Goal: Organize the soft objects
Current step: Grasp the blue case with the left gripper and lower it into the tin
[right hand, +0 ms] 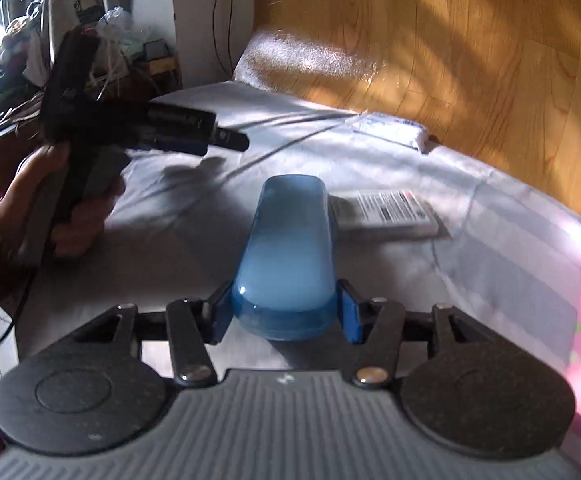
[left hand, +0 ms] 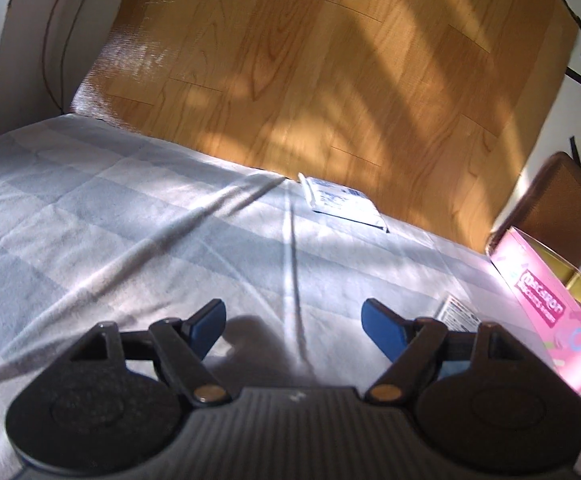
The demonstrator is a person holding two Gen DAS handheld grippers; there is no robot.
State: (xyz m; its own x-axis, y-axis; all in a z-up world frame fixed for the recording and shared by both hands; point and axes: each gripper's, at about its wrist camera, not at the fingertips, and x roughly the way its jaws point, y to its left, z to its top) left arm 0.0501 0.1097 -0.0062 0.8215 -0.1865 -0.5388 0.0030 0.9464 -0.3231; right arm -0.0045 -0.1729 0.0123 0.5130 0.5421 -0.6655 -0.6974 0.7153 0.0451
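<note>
Gripping blue bottle [right hand: 286, 264] w/ R claw [right hand: 286, 314] | L claw [left hand: 293, 326] open, empty

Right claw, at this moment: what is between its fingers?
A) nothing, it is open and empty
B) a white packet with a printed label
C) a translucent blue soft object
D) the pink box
C: in the right wrist view the right claw is shut on the translucent blue soft object, its blue fingers pressing both sides, while the white labelled packet lies on the cloth beyond it.
</note>
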